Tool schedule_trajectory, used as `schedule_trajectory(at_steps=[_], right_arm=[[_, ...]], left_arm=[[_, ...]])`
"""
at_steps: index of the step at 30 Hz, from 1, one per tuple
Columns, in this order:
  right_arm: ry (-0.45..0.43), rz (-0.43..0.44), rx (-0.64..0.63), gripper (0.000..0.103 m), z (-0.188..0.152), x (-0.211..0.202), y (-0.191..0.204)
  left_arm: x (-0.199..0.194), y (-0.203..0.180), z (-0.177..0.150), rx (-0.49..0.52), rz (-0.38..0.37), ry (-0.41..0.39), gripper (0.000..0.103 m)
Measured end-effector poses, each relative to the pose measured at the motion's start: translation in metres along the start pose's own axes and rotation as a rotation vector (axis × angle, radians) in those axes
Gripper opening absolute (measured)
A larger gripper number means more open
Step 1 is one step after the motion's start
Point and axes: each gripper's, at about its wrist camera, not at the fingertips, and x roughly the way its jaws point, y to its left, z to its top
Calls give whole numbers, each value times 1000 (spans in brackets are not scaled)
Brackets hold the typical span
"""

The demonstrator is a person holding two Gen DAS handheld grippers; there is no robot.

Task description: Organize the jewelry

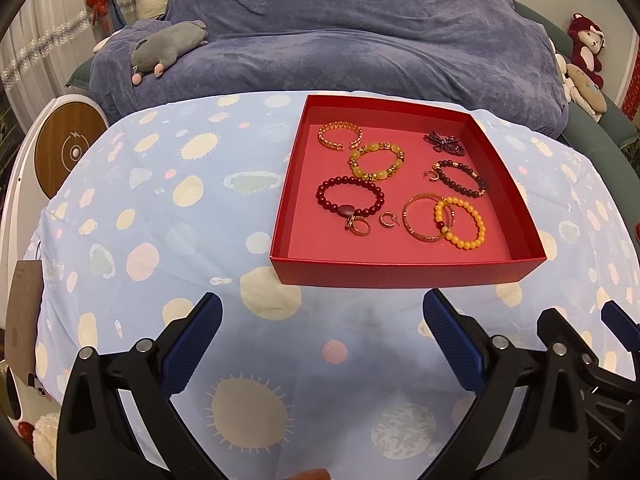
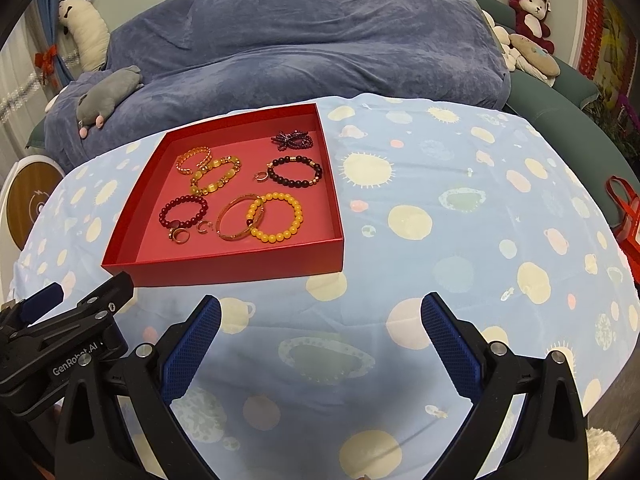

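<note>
Nearest, the left gripper [image 1: 322,340] and right gripper [image 2: 320,340] are held over the table [image 1: 160,208] with fingers spread wide and nothing between them. Farther off, the jewelry is seen lying inside the red box [image 1: 400,276], none on the cloth; whether sorting is finished cannot be judged.

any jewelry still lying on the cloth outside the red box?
No: in the left wrist view every bracelet and ring lies inside the red box, and the spotted cloth around it holds no jewelry.
</note>
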Motion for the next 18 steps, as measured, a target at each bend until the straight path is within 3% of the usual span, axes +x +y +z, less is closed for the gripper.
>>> schedule_trajectory(at_steps=[18], right_arm=[[-5, -1, -2, 96, 2, -1, 1]], left_arm=[[-3, 1, 3, -3, 3, -8, 96]])
